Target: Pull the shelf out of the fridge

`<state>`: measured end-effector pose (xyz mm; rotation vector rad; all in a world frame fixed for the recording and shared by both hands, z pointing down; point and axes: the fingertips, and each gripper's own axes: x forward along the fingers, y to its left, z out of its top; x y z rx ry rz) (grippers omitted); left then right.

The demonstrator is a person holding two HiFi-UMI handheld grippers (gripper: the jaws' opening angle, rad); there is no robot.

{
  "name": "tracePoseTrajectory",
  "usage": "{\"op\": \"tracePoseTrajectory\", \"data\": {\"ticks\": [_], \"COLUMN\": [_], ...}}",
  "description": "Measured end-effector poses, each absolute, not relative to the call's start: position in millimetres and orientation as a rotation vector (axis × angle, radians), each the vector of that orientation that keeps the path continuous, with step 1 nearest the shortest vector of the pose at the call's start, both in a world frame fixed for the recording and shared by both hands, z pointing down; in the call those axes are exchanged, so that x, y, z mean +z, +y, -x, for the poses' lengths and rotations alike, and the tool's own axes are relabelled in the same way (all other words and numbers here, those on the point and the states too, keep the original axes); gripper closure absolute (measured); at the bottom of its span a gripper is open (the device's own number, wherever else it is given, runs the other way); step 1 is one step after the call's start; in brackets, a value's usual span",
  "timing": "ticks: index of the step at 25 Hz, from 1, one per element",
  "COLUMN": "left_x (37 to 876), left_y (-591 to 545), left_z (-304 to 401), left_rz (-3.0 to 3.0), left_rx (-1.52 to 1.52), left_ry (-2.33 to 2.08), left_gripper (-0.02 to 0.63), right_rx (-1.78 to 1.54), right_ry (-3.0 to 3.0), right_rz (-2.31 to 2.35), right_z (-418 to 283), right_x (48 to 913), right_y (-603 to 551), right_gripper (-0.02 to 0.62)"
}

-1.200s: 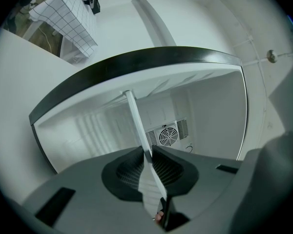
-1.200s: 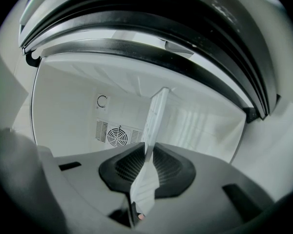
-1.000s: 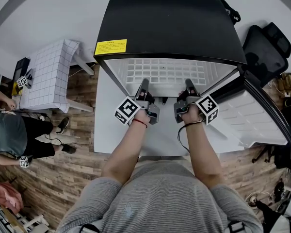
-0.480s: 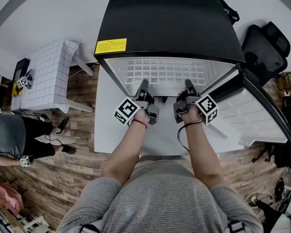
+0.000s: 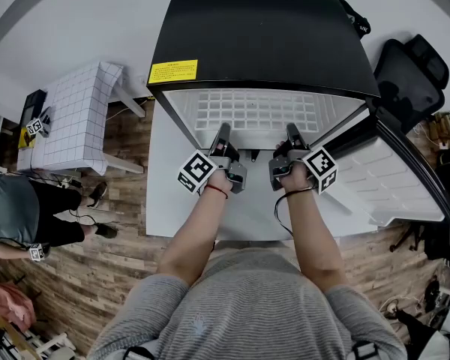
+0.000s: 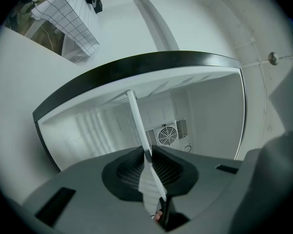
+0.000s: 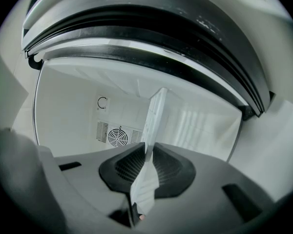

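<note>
Though its text blurs, the fridge [image 5: 262, 36] bears a yellow label [image 5: 172, 72].

Bright, even indoor light fills all three fisheye views; the fridge [image 5: 259, 43] interior glows white, frame edges curve and darken, close foreground soft.

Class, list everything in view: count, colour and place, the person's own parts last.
fridge: one, black top, white inside, centre
door: one, white, open at right
shelf: one, white grid, in fridge
label: one, yellow, fridge top
fan: one, white, fridge back wall
table: one, white checked cloth, left
chair: one, black, right
floor: one, brown wood, below
bystander: one, grey top, far left
left gripper: one, grey, jaws shut on shelf
right gripper: one, grey, jaws shut on shelf
</note>
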<state>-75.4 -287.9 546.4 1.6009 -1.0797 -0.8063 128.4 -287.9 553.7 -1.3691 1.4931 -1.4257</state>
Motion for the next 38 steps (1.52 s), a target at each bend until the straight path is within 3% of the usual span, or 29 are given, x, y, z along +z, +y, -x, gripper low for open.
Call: {"op": "tracePoseTrajectory", "data": {"ticks": [38], "left_x": [547], "left_y": [-264], "left_z": [76], "left_rz": [-1.608], "left_rx": [-0.793], "left_ry": [-1.057], "left_gripper": [0.549], "right_rx": [-1.422], "right_ry": [1.483], "right_rz": [1.363], "right_z": [-127], "right_x": [554], "right_y": [-263], "right_gripper": [0.538]}}
